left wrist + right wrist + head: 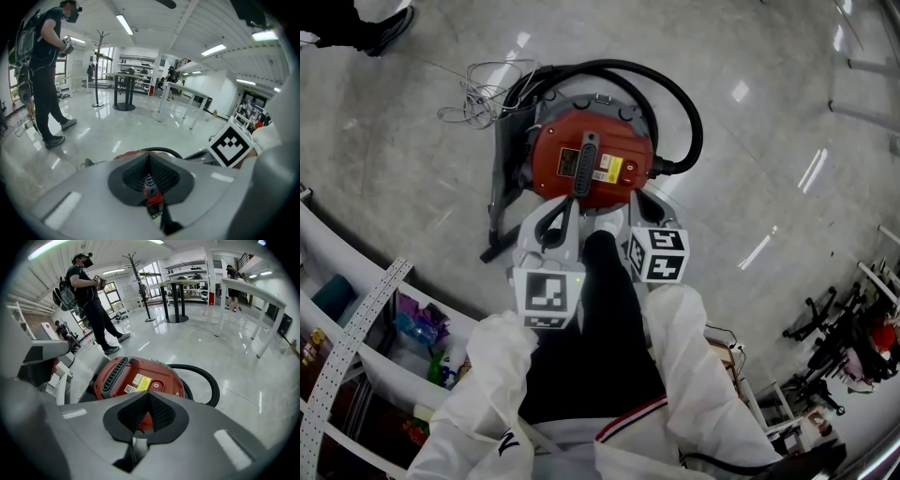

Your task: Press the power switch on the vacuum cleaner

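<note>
The vacuum cleaner [591,169] stands on the floor just ahead of me, a round red body with a black handle, a yellow label and a black hose [689,122] looping round its right side. In the right gripper view its red top [140,380] fills the middle, with a small white ring [156,386] beside the yellow label. My left gripper [572,202] is shut, its tips at the near edge of the red top. My right gripper [636,199] is also shut and empty, just beside the body's near right edge. The left gripper view shows only a red sliver [129,153] over the shut jaws.
A tangle of thin cable [483,89] lies on the floor beyond the vacuum. A black wand [499,187] runs down its left side. White shelving [356,319] with small items curves at my left. A person [44,70] stands a few steps off; tables [180,96] stand farther back.
</note>
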